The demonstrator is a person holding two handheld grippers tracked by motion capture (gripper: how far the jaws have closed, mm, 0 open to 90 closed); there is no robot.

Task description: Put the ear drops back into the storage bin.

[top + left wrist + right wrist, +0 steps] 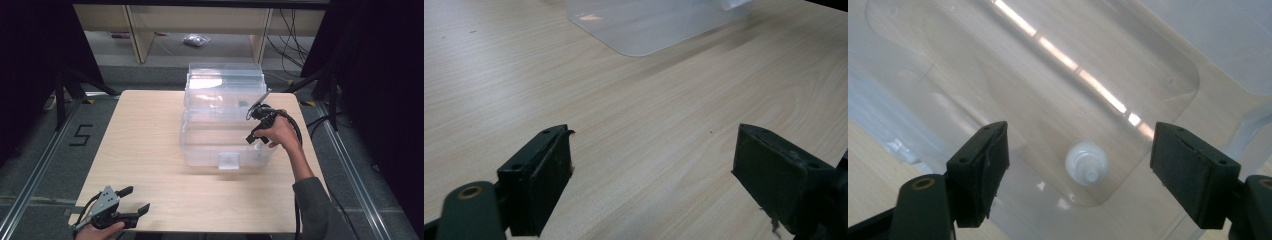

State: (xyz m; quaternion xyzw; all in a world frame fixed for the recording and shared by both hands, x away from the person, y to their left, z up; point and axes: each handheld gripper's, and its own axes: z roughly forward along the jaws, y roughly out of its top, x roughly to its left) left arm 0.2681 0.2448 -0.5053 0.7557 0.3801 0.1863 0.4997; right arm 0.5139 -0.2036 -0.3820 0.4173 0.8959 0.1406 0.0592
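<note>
A clear plastic storage box [225, 120] stands open on the wooden table [145, 150], its lid tilted up at the far side. Inside it, near the front right corner, a small white bottle [1086, 163] stands upright on the floor. The right gripper [256, 126] hangs above that corner, jaws spread wide with nothing between them. The left gripper [134, 200] rests well in front of the box, jaws apart and empty.
</note>
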